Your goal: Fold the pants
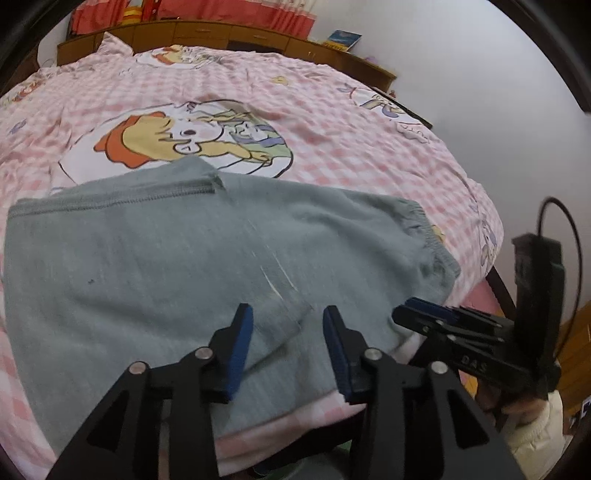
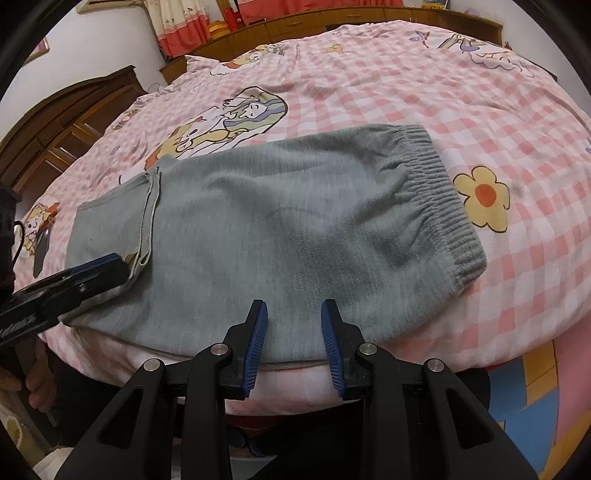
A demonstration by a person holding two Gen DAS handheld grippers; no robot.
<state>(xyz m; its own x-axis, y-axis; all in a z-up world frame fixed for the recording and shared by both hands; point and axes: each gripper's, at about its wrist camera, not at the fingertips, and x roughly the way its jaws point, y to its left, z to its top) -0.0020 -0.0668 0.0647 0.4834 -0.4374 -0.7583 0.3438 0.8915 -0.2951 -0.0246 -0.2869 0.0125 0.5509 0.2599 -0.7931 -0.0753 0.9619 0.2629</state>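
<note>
Grey-green pants lie folded flat on the pink checked bed cover, elastic waistband to the right, leg hems to the left. In the left wrist view the pants fill the middle. My left gripper is open and empty just above the pants' near edge; it also shows in the right wrist view. My right gripper is open and empty over the near edge; it also shows in the left wrist view.
The bed's near edge runs just under both grippers. A wooden headboard with shelves and red curtains lie beyond the bed. A wooden cabinet stands at the left. A dark phone-like object lies on the cover left of the pants.
</note>
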